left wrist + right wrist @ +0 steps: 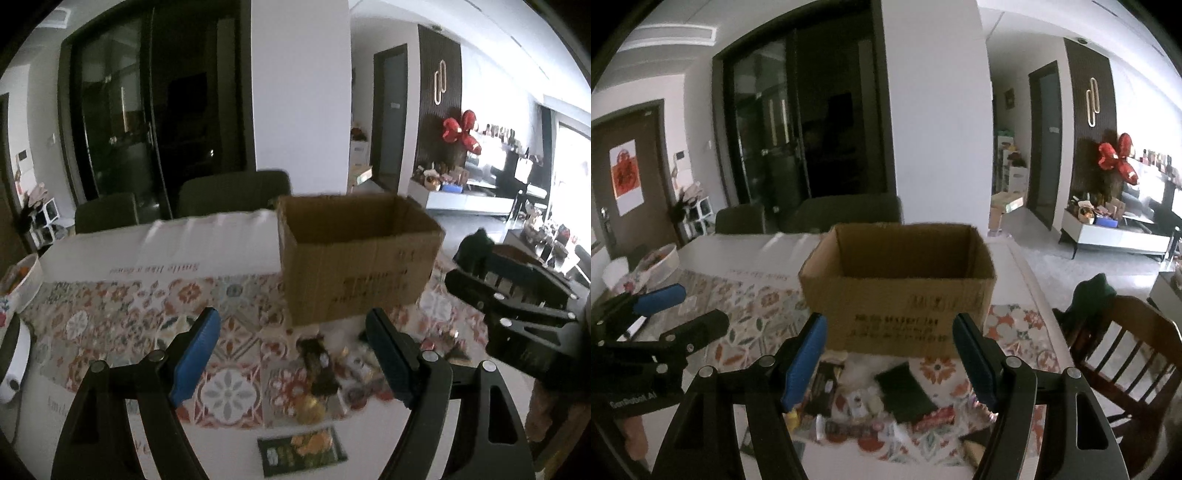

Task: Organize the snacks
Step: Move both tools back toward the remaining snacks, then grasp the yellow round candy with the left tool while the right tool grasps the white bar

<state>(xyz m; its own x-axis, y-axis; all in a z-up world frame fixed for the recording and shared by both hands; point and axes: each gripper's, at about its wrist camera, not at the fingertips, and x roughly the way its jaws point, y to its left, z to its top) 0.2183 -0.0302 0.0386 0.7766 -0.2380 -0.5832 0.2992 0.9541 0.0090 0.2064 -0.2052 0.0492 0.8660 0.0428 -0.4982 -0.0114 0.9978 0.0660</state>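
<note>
The surface point(229, 236) is the biggest thing here, white along its far side and covered nearer the cameras by a patterned cloth point(122, 314) of red, orange and grey floral tiles. On that cloth stands an open cardboard box point(901, 291), upright, its flaps out of the way and its dark printed lettering facing the cameras; what lies inside cannot be seen. Two dark chairs point(232, 195) sit behind the far edge, and a wooden chair point(1126, 343) stands off the right side. A white bowl point(22, 280) rests at the left edge. Just in front of the box lies a loose heap of snacks point(882, 406): a dark green packet point(905, 391), a red wrapper point(934, 417) and small pale sachets, blurred in both views. A flat green and orange packet point(301, 450) lies apart from the heap, nearer the cameras. The left tool point(291, 354) hovers above the heap with its blue pads spread wide and nothing between them. The right tool point(890, 358) hangs likewise over the snacks, spread wide and holding nothing.
</note>
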